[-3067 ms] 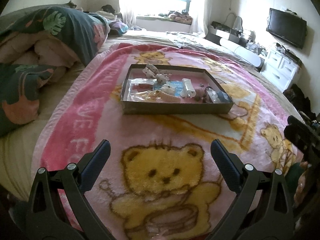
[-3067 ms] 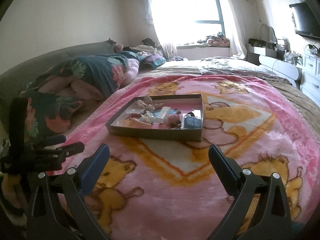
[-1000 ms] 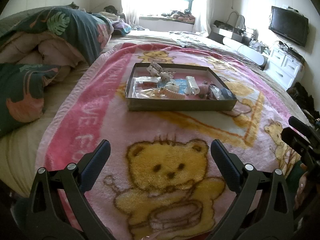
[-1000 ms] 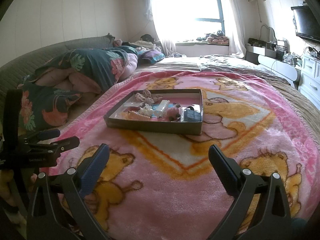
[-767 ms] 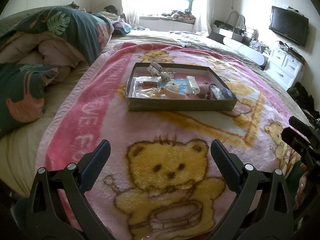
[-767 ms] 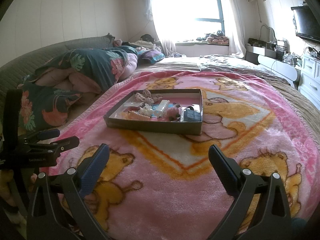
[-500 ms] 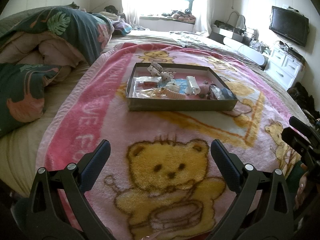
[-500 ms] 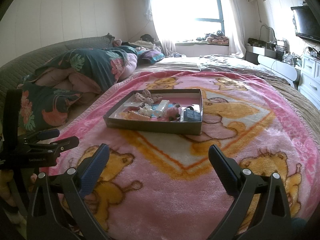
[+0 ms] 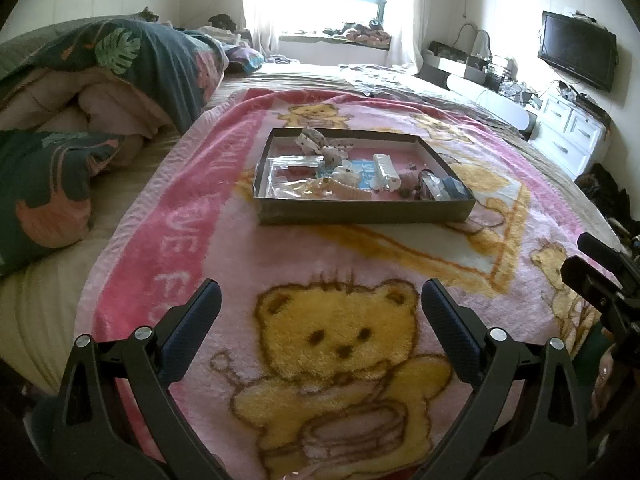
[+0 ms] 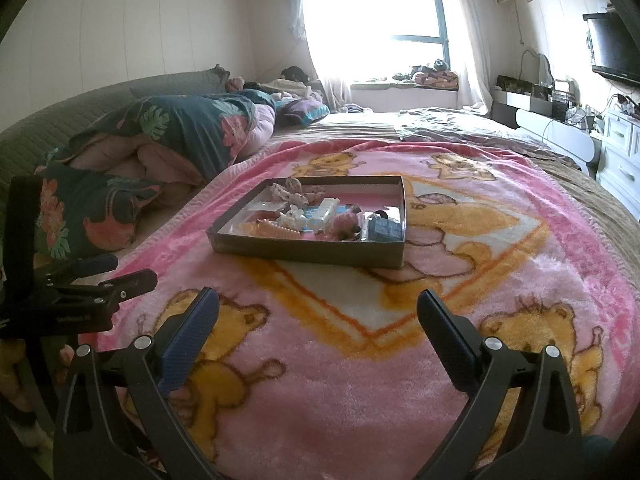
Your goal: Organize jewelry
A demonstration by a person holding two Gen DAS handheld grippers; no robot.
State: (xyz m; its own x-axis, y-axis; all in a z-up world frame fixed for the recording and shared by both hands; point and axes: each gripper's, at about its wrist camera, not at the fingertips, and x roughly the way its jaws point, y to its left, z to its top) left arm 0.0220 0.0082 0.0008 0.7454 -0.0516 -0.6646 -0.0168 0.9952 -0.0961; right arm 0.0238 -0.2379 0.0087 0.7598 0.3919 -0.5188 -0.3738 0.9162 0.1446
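Hand-held grippers: two, the left hand-held gripper (image 9: 320, 300) and the right hand-held gripper (image 10: 318, 306), each with jaws spread wide apart, holding nothing, above the near blanket.
Box: one shallow box (image 9: 360, 214) on the pink bear blanket (image 9: 340, 256), well ahead of both grippers.
Jewelry: a jumble (image 9: 352, 178) inside the box; pieces overlap and are too small to count.
Bed: one, with a bunched quilt (image 10: 180, 136) on the left.
Cut off: gripper handles at the lower frame edges.
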